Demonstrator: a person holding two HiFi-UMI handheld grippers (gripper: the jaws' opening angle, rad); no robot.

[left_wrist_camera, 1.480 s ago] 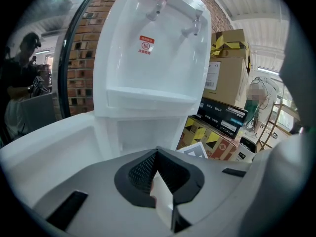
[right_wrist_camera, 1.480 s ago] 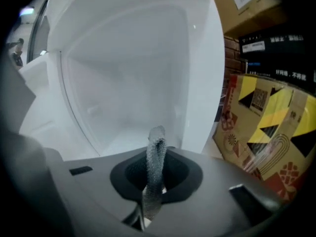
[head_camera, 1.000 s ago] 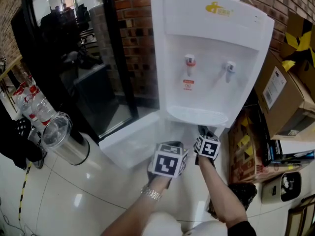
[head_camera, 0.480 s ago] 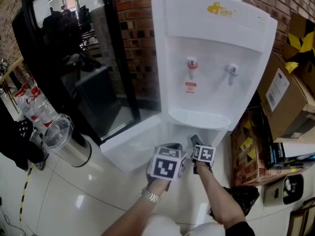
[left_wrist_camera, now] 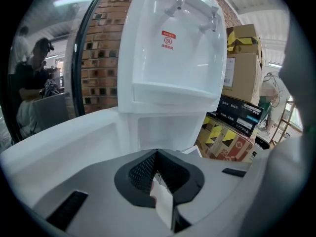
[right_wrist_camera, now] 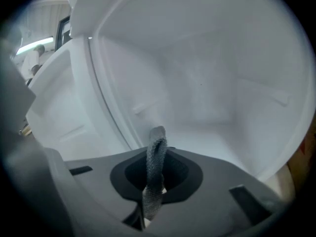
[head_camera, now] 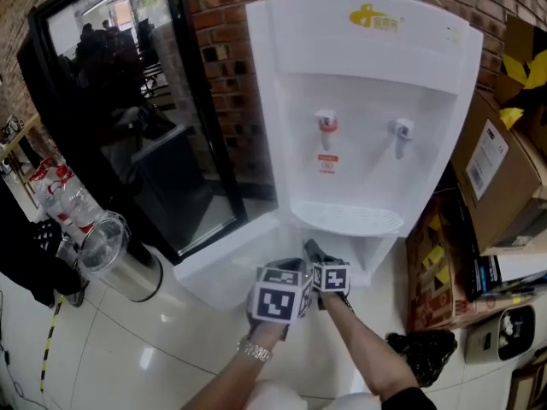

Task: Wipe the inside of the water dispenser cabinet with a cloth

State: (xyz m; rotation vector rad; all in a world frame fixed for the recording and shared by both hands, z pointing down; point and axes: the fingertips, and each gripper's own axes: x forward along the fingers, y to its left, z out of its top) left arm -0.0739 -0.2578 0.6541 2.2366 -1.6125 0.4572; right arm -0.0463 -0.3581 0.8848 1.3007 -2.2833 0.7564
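A white water dispenser (head_camera: 367, 101) stands against a brick wall, and its lower cabinet door (head_camera: 224, 259) is swung open to the left. My right gripper (head_camera: 314, 254) is shut on a grey cloth (head_camera: 309, 248) at the mouth of the cabinet. In the right gripper view the cloth (right_wrist_camera: 156, 157) sticks up from the jaws (right_wrist_camera: 154, 181), facing the bare white cabinet interior (right_wrist_camera: 207, 98). My left gripper (head_camera: 286, 272) is shut with nothing held, just left of the right one. In the left gripper view it (left_wrist_camera: 159, 181) faces the cabinet opening (left_wrist_camera: 168, 132) and the open door (left_wrist_camera: 59, 142).
A steel bin (head_camera: 111, 254) stands on the glossy floor at the left, beside water bottles (head_camera: 64, 199) and a dark glass door (head_camera: 128, 118). Cardboard boxes (head_camera: 500, 178) crowd the dispenser's right side, with a black bag (head_camera: 419, 353) on the floor.
Both grippers have shifted left and closer together in front of the cabinet. The right gripper, still holding the cloth, has moved the most.
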